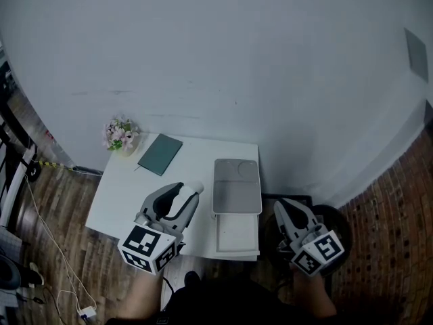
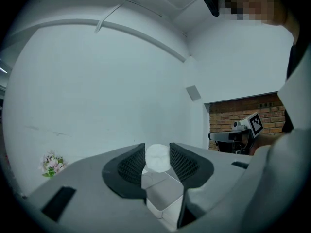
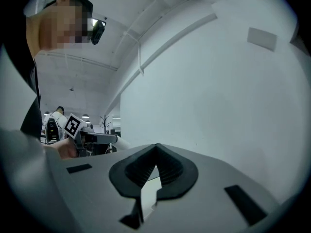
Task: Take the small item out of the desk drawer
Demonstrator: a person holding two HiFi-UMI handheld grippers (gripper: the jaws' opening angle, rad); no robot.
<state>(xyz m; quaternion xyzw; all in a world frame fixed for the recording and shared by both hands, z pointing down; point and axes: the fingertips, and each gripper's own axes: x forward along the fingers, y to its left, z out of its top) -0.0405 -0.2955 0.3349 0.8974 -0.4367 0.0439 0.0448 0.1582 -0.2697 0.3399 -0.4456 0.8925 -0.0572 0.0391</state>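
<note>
left tongs (image 1: 191, 189) (image 2: 157, 154): clenched on a small white roundish lump (image 1: 195, 187) (image 2: 157, 158), one ribbed dark pad pressing it from each side

small item: so the lump is out of the drawer, held up over the white tabletop (image 1: 122, 202), just left of the drawer unit

right tongs (image 1: 283, 206) (image 3: 156, 149): squeezed tip to tip with nothing in them, hanging off the tabletop's right edge, over a black round seat (image 1: 340, 223)

drawer: shallow white drawer (image 1: 237, 234) (image 2: 163, 198) pulled out toward the near side from a flat grey drawer box (image 1: 237, 187) on the right part of the tabletop; the left gripper view looks down on it below the lump

far side: dark green notebook (image 1: 160, 154) lying flat, and a little bunch of pink flowers (image 1: 120, 135) (image 2: 52, 164) at the far left corner, well apart from both tongs

floor: wood planks (image 1: 54, 208), with a thin white cable (image 1: 51, 239) trailing on the left
</note>
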